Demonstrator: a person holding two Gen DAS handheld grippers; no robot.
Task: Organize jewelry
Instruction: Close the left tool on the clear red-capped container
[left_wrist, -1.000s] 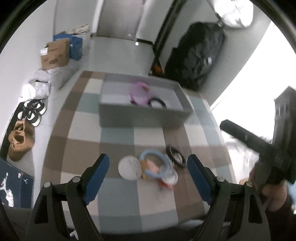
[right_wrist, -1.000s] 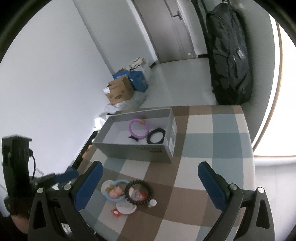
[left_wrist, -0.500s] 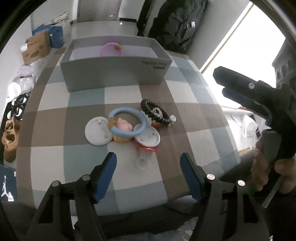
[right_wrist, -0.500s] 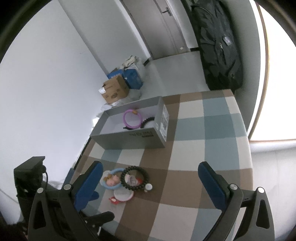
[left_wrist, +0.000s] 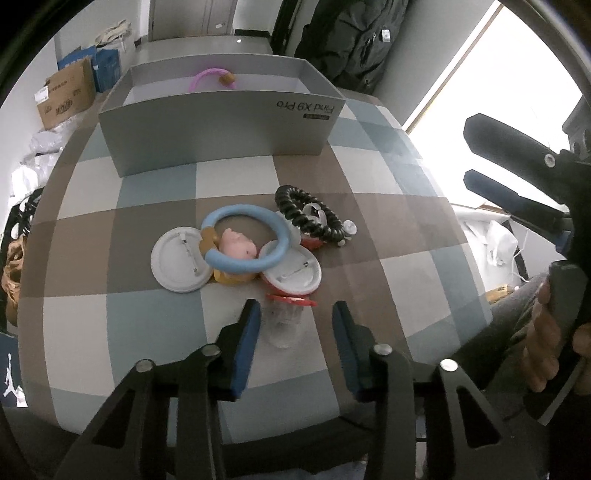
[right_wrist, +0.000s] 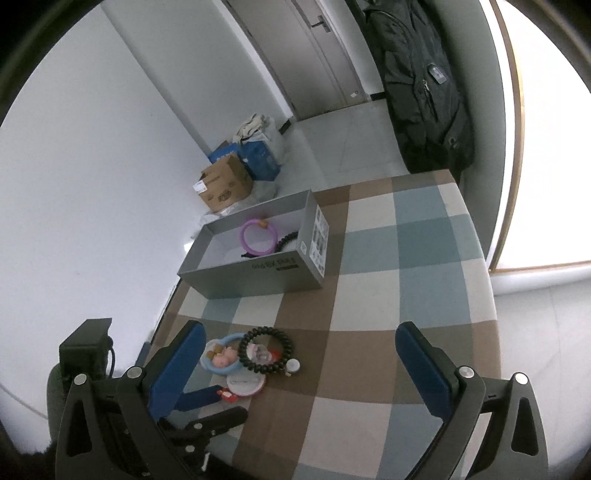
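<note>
1. Two grippers over a checked tablecloth (left_wrist: 155, 325); left gripper (left_wrist: 295, 325) tilted steeply down, jaws closing, blue pads not yet pressing anything.
2. Between those pads: a clear, blurred item (left_wrist: 284, 325) with a red top, long axis running away from the gripper toward the jewelry pile; exact kind not discernible.
3. Just ahead of it: light-blue ring (left_wrist: 245, 238) lying flat around a pink figure (left_wrist: 238, 248), flanked by two white round badges (left_wrist: 181, 260), pin sides up.
4. Ahead and right: black beaded bracelet (left_wrist: 308, 218), flat.
5. Farther ahead: grey open box (left_wrist: 221, 129), long side facing the gripper, holding a purple ring (left_wrist: 210, 77).
6. Right gripper (right_wrist: 299, 369) spread wide, empty, pile near its left pad.
7. Only from the right wrist: a second black bracelet (right_wrist: 288, 240) inside the box.
8. Only from the left wrist: hand (left_wrist: 550, 347) gripping the right tool's handle.
</note>
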